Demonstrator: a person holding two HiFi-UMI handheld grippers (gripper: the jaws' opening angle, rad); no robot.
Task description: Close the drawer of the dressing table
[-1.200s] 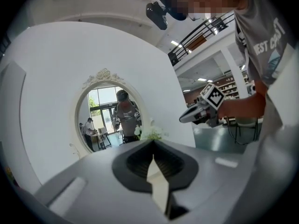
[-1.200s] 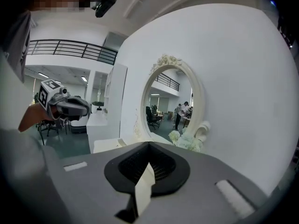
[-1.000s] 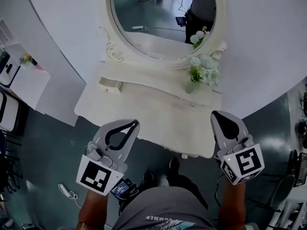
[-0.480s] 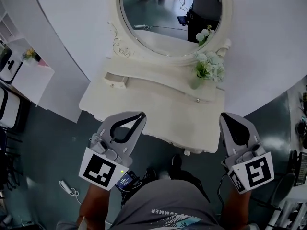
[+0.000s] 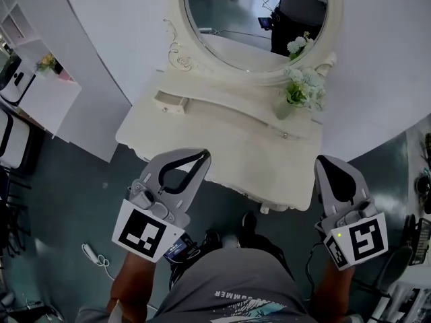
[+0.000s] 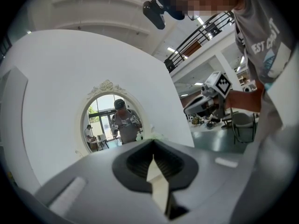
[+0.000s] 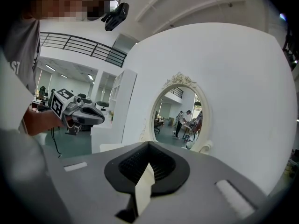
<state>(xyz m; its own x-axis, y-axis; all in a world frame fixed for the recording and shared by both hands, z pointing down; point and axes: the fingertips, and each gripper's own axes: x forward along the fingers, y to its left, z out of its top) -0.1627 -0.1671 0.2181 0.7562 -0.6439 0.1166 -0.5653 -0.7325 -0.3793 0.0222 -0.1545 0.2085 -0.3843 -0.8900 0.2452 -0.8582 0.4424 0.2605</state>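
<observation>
The white dressing table [image 5: 222,143] stands against a curved white wall under an oval mirror [image 5: 259,12]. Its small upper left drawer [image 5: 168,102] sticks out from the shelf front. My left gripper [image 5: 202,155] hovers over the table's front left edge, jaws shut and holding nothing, well short of the drawer. My right gripper [image 5: 326,161] is shut and holding nothing off the front right corner. In the left gripper view the left gripper [image 6: 152,144] points at the mirror [image 6: 112,120]. In the right gripper view the right gripper [image 7: 148,146] also faces the mirror [image 7: 180,118].
A vase of white flowers [image 5: 296,89] stands on the table's right side, with a drawer knob [image 5: 285,135] below it. A white shelf unit [image 5: 40,93] is on the left. A power strip [image 5: 91,253] lies on the green floor. Chairs [image 5: 421,180] line the right edge.
Both grippers have risen a little and edged toward the table's front, the right more than the left. Their jaws stayed shut. The drawer still sticks out.
</observation>
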